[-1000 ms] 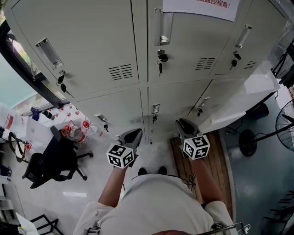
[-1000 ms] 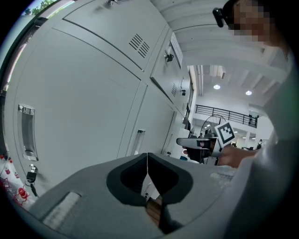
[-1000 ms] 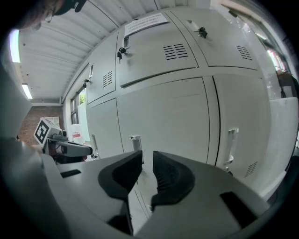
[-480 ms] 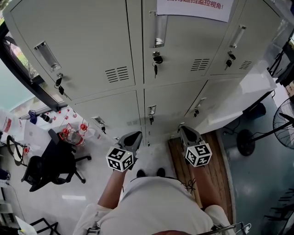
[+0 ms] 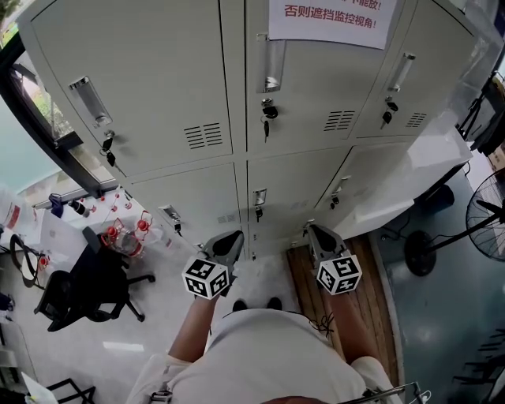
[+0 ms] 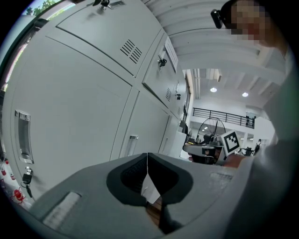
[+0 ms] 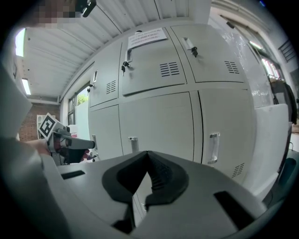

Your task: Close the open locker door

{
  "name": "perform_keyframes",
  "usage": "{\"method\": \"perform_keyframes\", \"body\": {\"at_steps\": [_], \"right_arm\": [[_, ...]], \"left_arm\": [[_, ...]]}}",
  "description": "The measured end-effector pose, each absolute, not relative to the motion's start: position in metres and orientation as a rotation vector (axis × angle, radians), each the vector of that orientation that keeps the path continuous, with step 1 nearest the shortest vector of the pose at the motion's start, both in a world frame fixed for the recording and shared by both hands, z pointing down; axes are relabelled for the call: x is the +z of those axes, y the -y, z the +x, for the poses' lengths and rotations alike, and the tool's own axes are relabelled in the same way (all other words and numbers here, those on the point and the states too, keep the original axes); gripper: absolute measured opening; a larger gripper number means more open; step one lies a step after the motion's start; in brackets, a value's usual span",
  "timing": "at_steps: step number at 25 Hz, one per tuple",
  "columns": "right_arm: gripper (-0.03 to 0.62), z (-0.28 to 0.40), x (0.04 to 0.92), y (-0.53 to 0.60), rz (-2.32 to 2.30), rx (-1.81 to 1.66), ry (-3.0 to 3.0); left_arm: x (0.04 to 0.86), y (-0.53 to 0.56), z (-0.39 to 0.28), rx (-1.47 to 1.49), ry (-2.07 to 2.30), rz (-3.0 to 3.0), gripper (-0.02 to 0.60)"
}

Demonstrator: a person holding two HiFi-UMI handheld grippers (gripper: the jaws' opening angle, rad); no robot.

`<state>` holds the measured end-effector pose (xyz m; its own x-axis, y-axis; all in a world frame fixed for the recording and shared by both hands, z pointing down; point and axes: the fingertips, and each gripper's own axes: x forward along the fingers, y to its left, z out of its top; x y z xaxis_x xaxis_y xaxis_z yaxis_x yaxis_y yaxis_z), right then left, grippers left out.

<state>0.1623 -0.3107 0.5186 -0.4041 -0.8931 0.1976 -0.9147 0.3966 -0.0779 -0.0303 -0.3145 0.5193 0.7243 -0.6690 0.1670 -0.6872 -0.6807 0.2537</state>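
A bank of pale grey lockers [image 5: 197, 87] fills the head view. At the lower right, a door with a handle [image 5: 338, 189] seems to stand out at an angle, with a white panel [image 5: 418, 170] beside it. I cannot tell how far it is open. In the right gripper view that handle [image 7: 214, 147] is ahead and the white panel [image 7: 275, 140] is at the right edge. My left gripper [image 5: 229, 241] and right gripper [image 5: 318, 234] hang low before the bottom lockers, apart from them. Both are shut and empty, as my left gripper [image 6: 147, 155] and right gripper [image 7: 147, 153] also show close up.
A black office chair [image 5: 91, 288] and red-capped bottles [image 5: 126, 229] stand at the left. A wooden strip of floor [image 5: 316, 276] runs under my right arm. A floor fan [image 5: 485, 213] stands at the far right. A notice sheet [image 5: 327, 20] is stuck on an upper locker.
The lockers have slid downward in the head view as the view tilted up. The right gripper's jaws look narrower than a second ago. Both grippers stay low before the lockers.
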Motion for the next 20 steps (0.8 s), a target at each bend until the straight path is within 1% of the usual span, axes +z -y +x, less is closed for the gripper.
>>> {"method": "perform_keyframes", "body": {"at_steps": [20], "right_arm": [[0.003, 0.1658, 0.51, 0.3086, 1.66, 0.305, 2.537]], "left_arm": [[0.5194, 0.3151, -0.0291, 0.08, 1.048, 2.63, 0.015]]}}
